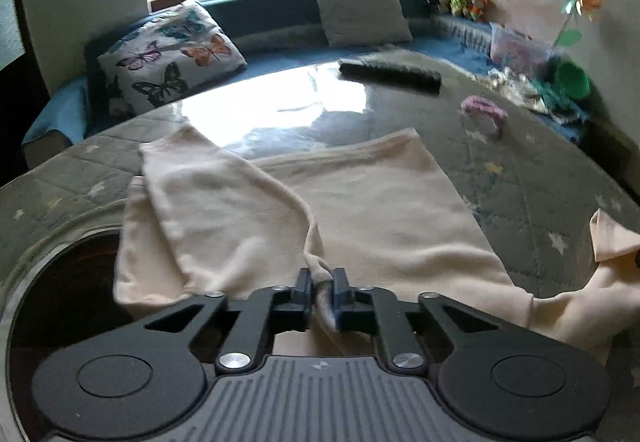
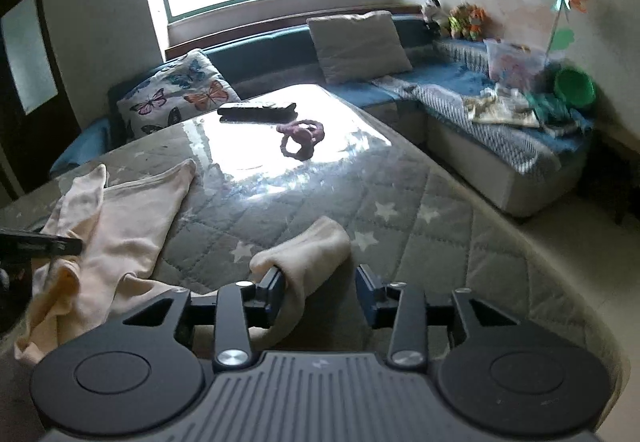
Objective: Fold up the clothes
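Note:
A cream long-sleeved garment lies spread on the table, one sleeve folded across its left half. My left gripper is shut on a bunched fold of this cloth at its near edge. In the right wrist view the same garment lies at the left, and its other sleeve runs toward me. My right gripper stands open; the sleeve drapes over the left finger and the right finger is clear of it. The left gripper's tip shows at the left edge.
The table carries a grey star-patterned quilted cover under a glossy sheet. A black remote and a pink ring toy lie at the far end. A blue sofa with cushions wraps the far side and right.

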{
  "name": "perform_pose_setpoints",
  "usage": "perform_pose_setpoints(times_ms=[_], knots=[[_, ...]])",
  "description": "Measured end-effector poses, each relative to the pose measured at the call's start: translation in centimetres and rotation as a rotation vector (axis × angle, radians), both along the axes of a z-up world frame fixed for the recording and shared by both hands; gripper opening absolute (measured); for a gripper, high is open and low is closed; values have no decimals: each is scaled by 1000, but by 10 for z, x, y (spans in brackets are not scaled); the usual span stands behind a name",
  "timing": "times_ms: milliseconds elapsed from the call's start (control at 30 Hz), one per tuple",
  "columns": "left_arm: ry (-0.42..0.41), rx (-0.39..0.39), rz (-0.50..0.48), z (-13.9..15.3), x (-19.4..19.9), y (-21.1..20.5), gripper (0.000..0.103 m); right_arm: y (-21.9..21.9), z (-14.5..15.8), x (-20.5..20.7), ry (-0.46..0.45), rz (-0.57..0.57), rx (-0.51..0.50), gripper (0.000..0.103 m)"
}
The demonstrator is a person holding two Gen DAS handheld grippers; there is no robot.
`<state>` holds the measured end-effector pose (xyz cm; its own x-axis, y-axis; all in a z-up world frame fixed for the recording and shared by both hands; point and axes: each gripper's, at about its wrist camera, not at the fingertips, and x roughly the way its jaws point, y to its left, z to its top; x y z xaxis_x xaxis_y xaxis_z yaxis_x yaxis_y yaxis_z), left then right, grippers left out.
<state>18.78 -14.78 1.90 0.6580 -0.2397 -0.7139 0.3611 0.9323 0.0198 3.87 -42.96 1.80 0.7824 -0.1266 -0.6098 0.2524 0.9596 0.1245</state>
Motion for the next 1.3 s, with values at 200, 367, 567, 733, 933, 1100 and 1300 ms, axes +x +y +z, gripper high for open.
perform_pose_setpoints(times_ms=[200,367,567,733,933,1100,1300], knots=[[-45,-62,94,23,-31,52,9,-14,11,-5,-39,-83,-13,47],[-29,-123,192,27,-68,103,8,-26,16,-18,-33,-121,-4,47],[23,-201,299,21,-123,154,8,-20,36,-27,-66,5,25,48],[52,-193,320,14,-161,168,9,22,50,-26,-78,247,15,50],[-5,-114,318,20,-175,170,60,86,41,-9,-43,477,41,61],[-96,-32,293,27,-177,161,95,130,27,1,-5,590,45,62],[-143,19,260,30,-157,146,101,165,10,10,38,656,-11,64]])
